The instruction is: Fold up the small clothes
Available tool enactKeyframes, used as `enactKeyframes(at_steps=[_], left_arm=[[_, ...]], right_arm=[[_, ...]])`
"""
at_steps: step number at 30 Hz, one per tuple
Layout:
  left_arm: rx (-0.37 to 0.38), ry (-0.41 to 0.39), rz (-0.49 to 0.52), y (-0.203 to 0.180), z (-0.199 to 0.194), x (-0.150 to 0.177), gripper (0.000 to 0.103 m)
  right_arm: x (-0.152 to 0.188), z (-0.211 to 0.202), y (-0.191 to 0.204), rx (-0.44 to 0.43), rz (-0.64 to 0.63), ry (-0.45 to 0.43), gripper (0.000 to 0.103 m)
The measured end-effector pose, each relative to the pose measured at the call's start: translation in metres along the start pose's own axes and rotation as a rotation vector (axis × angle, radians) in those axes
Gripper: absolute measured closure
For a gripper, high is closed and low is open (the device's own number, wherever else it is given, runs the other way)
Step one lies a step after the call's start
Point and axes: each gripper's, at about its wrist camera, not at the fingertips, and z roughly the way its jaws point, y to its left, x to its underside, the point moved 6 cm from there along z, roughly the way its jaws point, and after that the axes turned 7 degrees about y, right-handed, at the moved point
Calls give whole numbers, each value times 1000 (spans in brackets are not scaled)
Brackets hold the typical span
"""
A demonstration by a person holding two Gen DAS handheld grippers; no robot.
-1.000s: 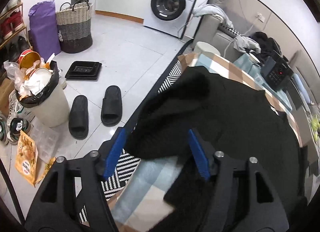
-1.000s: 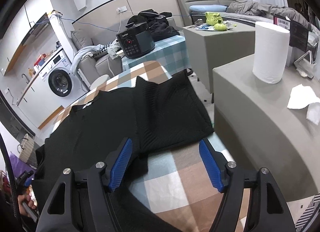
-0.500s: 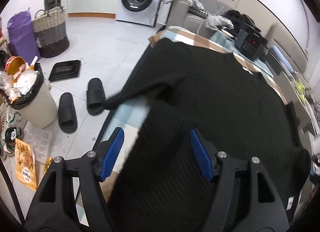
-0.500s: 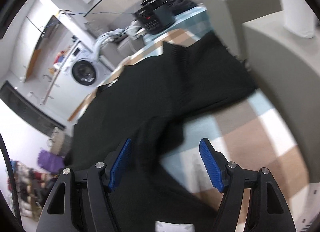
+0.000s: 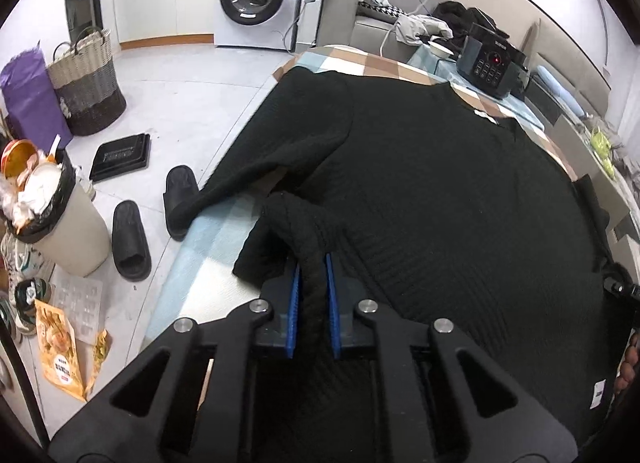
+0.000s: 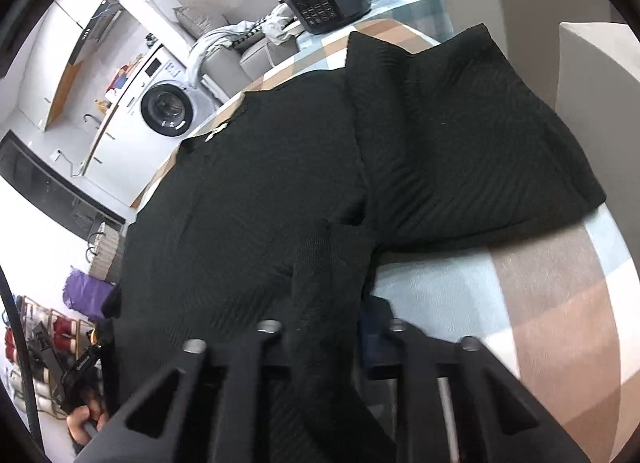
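We have the left tool closing on a raised ridge of the black sweater, the blue pads pressing the knit from both sides at lower centre of the left wrist frame. The right tool is likewise closing on a bunched fold of the sweater's hem at lower centre of its frame. We judge both grips sit on the near hem so it can be lifted evenly. The sweater lies spread across the checked bench, filling mid-frame, one sleeve trailing over the bench's left edge.
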Motion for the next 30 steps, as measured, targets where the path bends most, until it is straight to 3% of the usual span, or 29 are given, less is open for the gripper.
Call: enactKeyframes(at_steps=[4, 10, 12, 13, 15, 21, 24, 25, 29, 30], left_arm=[[9, -5, 28, -26, 11, -13, 94], [17, 11, 30, -46, 30, -33, 94], [27, 20, 29, -47, 32, -32, 94], [32, 20, 25, -45, 32, -30, 94], [45, 34, 20, -42, 31, -21, 93], [57, 34, 21, -30, 14, 7, 87], [56, 36, 24, -25, 10, 21, 77], [56, 40, 22, -24, 10, 24, 76], [53, 26, 32, -23, 9, 38, 78], [49, 24, 39, -24, 8, 41, 88]], right_arm=[[-18, 5, -6, 52, 9, -31, 89], [-43, 11, -16, 39, 56, -26, 86], [-39, 9, -16, 27, 63, -21, 80], [-34, 5, -17, 21, 65, -20, 69], [-19, -1, -18, 14, 71, -9, 58], [26, -22, -25, 2, 35, 8, 58], [43, -35, -30, 18, -9, -18, 58], [45, -37, -32, 28, -16, -22, 59], [47, -41, -38, 40, -31, -53, 94], [47, -42, -40, 44, -25, -55, 95]])
